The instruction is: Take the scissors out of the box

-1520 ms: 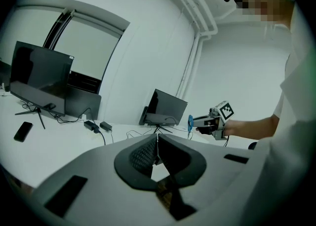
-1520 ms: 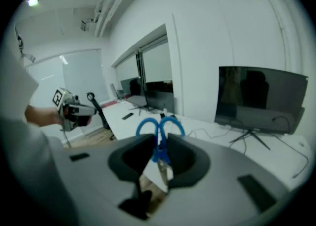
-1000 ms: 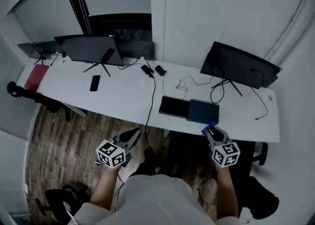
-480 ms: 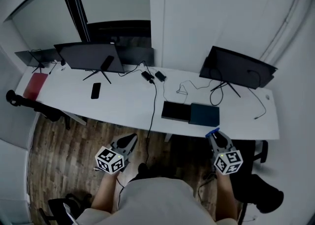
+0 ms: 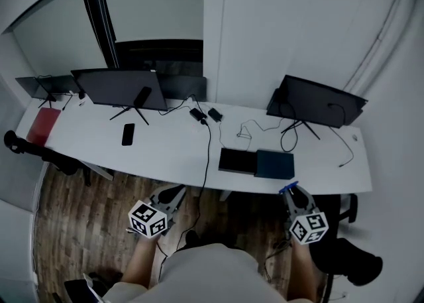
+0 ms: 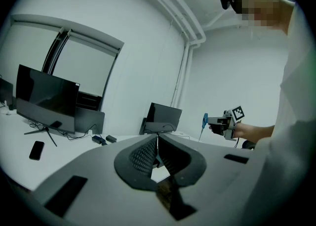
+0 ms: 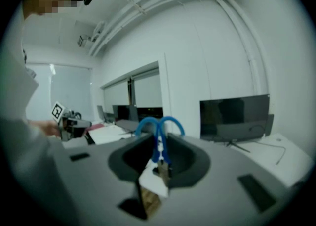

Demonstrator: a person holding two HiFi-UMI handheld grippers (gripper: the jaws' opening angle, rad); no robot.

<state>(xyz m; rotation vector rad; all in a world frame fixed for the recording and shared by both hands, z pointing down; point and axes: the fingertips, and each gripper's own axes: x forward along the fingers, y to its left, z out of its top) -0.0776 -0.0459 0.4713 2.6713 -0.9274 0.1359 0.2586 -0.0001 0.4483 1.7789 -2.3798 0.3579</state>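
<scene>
My right gripper (image 5: 292, 191) is shut on a pair of scissors; their blue handles (image 7: 159, 125) loop up past its jaw tips, and they show small and blue (image 5: 287, 187) in the head view. It hovers off the desk's front edge, just in front of the box. The box lies open on the white desk as a black half (image 5: 237, 160) and a dark blue half (image 5: 275, 164). My left gripper (image 5: 177, 195) hangs off the desk edge to the left, and its jaws (image 6: 157, 147) meet with nothing between them. The left gripper view shows the right gripper (image 6: 223, 120) with the scissors.
The long white desk (image 5: 165, 149) carries two dark monitors (image 5: 119, 87) (image 5: 315, 104), a phone (image 5: 128, 134), a red book (image 5: 43, 126) and cables (image 5: 205, 137). Office chairs (image 5: 348, 258) stand on the wooden floor near the person's legs.
Both grippers have shifted slightly in front of the desk, the right one rising a little with the scissors still in its jaws. The head view has tilted up a bit.
</scene>
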